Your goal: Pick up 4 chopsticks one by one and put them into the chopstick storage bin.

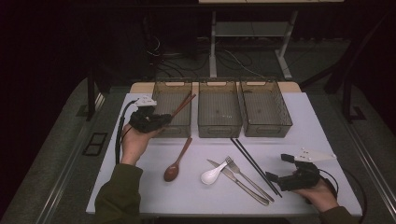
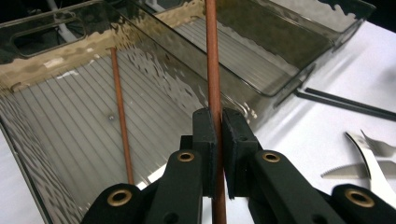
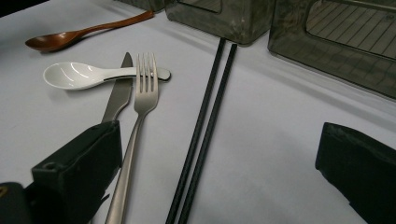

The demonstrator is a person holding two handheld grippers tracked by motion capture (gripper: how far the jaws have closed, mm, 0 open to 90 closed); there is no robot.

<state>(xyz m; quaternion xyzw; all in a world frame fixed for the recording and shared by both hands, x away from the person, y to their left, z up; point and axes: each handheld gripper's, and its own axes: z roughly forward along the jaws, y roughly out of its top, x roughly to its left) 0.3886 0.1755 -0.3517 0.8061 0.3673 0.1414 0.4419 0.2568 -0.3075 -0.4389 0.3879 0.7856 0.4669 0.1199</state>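
A: Item: brown chopstick (image 2: 213, 70), pinched tight by my left gripper (image 2: 218, 135), tip over the left bin (image 1: 161, 93), where its mate (image 2: 120, 116) lies.
B: Handling?
A: I'd lower it alongside before loosening. Right gripper (image 1: 286, 169): fingers wide apart, holding nothing, above the desk (image 1: 327, 140) near the black chopsticks (image 3: 205, 116).
B: Unclear?
A: Stick's lower end is hidden behind my fingers

Olive-green sleeve (image 1: 119, 193), black hand-held gripper (image 1: 150, 120) with brass screws, grey plate, black cable
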